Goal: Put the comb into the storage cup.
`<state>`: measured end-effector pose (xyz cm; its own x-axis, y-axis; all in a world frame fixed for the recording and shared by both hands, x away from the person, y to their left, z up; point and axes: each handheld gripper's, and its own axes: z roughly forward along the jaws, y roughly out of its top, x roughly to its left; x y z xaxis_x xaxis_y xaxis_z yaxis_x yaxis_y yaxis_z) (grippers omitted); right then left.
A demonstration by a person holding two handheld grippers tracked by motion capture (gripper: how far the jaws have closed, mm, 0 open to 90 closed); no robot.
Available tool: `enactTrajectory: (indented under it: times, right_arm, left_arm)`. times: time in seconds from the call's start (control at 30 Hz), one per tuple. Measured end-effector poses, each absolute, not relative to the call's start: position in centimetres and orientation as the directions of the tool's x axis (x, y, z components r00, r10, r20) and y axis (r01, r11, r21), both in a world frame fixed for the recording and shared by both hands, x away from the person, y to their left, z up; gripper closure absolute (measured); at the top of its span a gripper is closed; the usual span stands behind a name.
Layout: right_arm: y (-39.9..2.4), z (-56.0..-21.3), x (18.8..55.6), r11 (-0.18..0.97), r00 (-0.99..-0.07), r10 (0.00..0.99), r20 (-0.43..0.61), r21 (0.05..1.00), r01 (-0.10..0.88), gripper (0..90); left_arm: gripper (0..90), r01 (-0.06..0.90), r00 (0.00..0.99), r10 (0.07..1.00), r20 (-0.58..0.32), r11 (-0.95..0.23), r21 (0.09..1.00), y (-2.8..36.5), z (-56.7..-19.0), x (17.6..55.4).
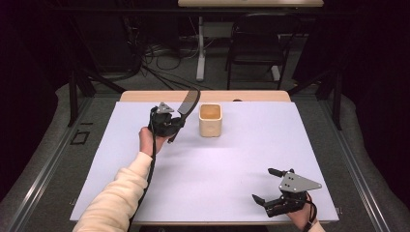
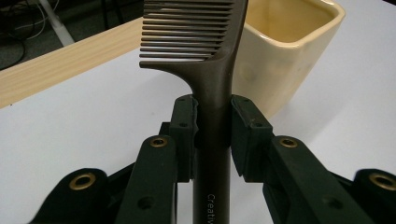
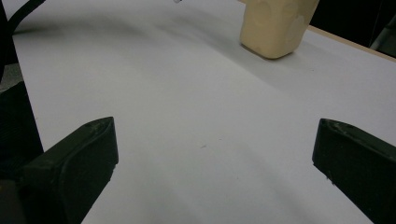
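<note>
Gripping a dark-brown comb point(image 2: 212, 70) — fine-toothed, long-handled — left gripper point(image 2: 212, 135) beside cream pot point(image 2: 289, 46).

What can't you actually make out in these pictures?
- Comb: in the left gripper view its upper teeth run off the top edge, and the lettering on the handle is cut off by the bottom edge.
- Cup: from the high view its bottom is out of sight below the rim, so whether anything lies in it is unclear.
- Small dark spot on the table's far edge: too small to identify.
- Right gripper: its body sits below the frame.

Dark room, black chair point(image 1: 256, 43), floor cables point(image 1: 159, 63)
</note>
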<state>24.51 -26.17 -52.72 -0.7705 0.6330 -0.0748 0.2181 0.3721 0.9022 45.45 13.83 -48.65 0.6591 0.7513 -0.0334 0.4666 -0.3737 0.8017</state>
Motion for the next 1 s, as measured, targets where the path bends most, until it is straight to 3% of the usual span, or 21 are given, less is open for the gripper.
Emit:
enactTrajectory:
  times: [1.0]
  right_arm:
    - [-26.2, -52.72, 24.51, 0.372, -0.772, 0.632, -0.074, 0.902, 0.218, 0.0]
  left_arm:
    - [72.4, 0.441, 0.655, 0.755, -0.035, -0.343, 0.829, 12.83, -47.85, 46.23]
